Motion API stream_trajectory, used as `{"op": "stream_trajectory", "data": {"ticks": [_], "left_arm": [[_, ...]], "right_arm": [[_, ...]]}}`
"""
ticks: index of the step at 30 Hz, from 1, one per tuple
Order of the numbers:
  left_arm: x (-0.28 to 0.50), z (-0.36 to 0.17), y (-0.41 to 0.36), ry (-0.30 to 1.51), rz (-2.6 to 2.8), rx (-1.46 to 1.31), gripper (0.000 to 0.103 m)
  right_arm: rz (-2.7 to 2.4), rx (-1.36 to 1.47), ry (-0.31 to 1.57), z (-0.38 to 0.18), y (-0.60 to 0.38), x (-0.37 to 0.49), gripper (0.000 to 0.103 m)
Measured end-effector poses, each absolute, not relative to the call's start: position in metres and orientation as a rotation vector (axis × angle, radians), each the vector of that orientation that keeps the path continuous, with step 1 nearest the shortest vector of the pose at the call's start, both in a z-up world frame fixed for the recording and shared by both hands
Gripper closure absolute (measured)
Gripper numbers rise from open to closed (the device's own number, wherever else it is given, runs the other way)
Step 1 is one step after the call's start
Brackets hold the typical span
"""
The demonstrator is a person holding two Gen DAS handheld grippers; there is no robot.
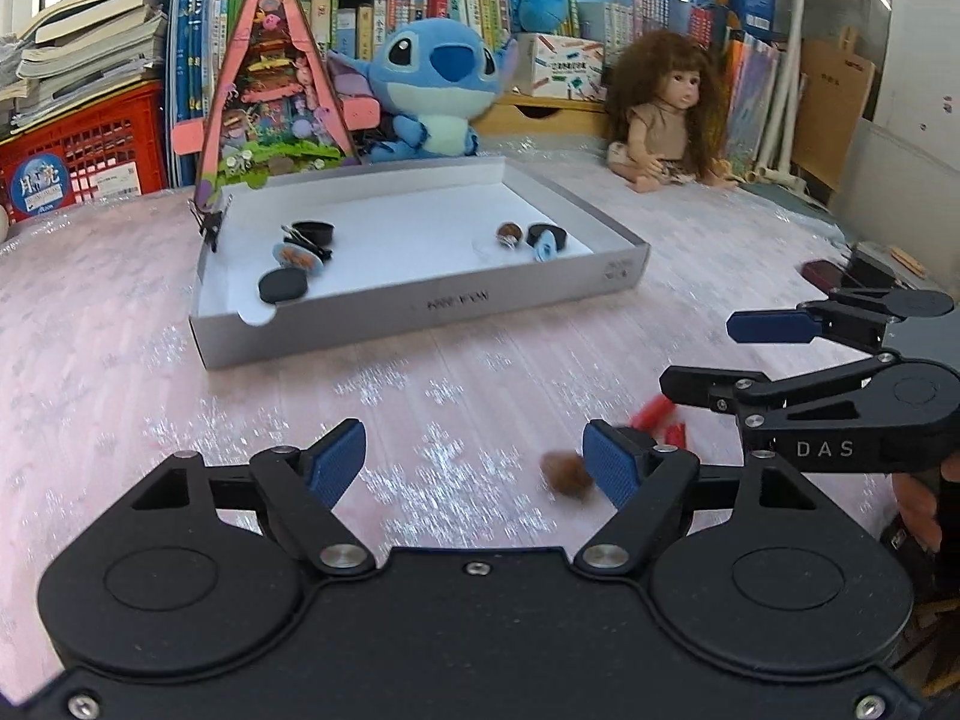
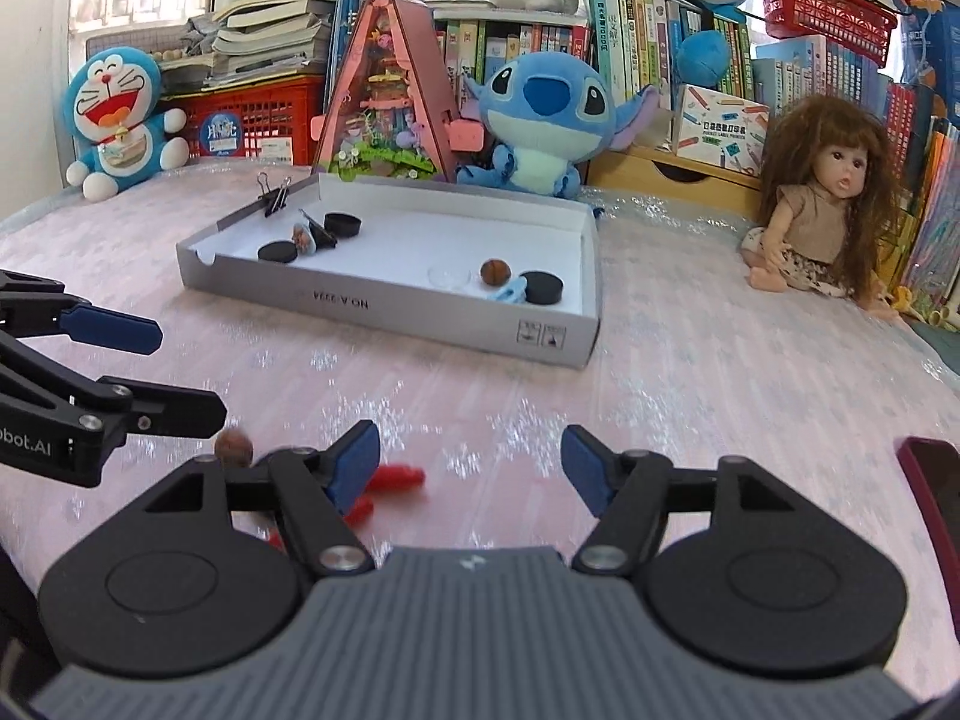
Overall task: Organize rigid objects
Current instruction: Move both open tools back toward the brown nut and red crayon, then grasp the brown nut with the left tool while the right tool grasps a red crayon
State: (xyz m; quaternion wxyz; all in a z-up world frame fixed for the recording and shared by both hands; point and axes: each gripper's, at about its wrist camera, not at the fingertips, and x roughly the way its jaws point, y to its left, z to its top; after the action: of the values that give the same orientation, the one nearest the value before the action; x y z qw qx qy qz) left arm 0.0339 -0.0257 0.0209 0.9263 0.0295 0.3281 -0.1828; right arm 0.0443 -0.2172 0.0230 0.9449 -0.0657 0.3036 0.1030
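Left wrist view: left gripper (image 1: 474, 468) at bottom centre, jaws wide apart, nothing between the pads. One brown nut (image 1: 565, 474) lies on the pink cloth (image 1: 120, 330) just beside the right pad, not gripped. One red piece (image 1: 657, 417), blurred, sits behind that pad, lower right. Right gripper (image 1: 696, 354) enters from the right edge, jaws spread, empty. Tray (image 1: 420, 312) at centre: three black discs, one at front left (image 1: 283, 287), one at back left (image 1: 313, 232), one at right (image 1: 547, 235); one nut at right (image 1: 509, 233); two blue-rimmed badges, left (image 1: 298, 256) and right (image 1: 545, 249). One binder clip (image 1: 209, 222) on the tray's left wall. One Stitch plush (image 1: 429, 90) and one doll (image 1: 666, 114) behind.

Right wrist view: right gripper (image 2: 471, 462) at bottom centre, jaws wide, holding nothing. Red pieces (image 2: 399, 475) beside its left pad, count unclear, partly hidden. One nut (image 2: 233, 447) lower left on the cloth, under the left gripper's (image 2: 192, 372) tips, untouched. Tray (image 2: 384, 312) at centre again shows three discs and one nut inside (image 2: 495, 271). One Doraemon plush (image 2: 123, 120) upper left. One dark red object (image 2: 930, 480) at the right edge.
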Motion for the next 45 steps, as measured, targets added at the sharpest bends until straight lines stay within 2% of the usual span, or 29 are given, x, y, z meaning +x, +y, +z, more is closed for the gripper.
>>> {"op": "stream_trajectory", "data": {"ticks": [5, 14, 17, 22, 27, 35, 41, 43, 45], "left_arm": [[0.027, 0.012, -0.031, 0.692, -0.397, 0.092, 0.032], [0.035, 0.007, -0.04, 0.705, -0.415, 0.088, 0.052], [0.037, 0.006, -0.043, 0.706, -0.403, 0.097, 0.061], [0.037, 0.005, -0.044, 0.7, -0.383, 0.105, 0.081], [0.037, 0.005, -0.036, 0.702, -0.364, 0.082, 0.086], [0.036, 0.005, -0.028, 0.69, -0.326, 0.075, 0.086], [0.038, 0.005, -0.025, 0.687, -0.304, 0.061, 0.086], [0.039, 0.005, -0.025, 0.687, -0.298, 0.059, 0.086], [0.04, 0.005, -0.024, 0.686, -0.292, 0.055, 0.086]], "right_arm": [[0.209, -0.153, 0.635, 0.018, -0.22, 0.037, 0.025], [0.229, -0.184, 0.646, 0.012, -0.212, 0.035, 0.025], [0.244, -0.183, 0.648, 0.009, -0.207, 0.036, 0.025], [0.265, -0.172, 0.638, 0.008, -0.199, 0.037, 0.025], [0.274, -0.142, 0.627, 0.007, -0.191, 0.037, 0.025], [0.215, -0.114, 0.59, 0.002, -0.183, 0.032, 0.029], [0.167, -0.083, 0.561, -0.001, -0.183, 0.026, 0.04], [0.166, -0.083, 0.552, -0.001, -0.181, 0.024, 0.049], [0.168, -0.084, 0.549, -0.001, -0.18, 0.023, 0.053]]}}
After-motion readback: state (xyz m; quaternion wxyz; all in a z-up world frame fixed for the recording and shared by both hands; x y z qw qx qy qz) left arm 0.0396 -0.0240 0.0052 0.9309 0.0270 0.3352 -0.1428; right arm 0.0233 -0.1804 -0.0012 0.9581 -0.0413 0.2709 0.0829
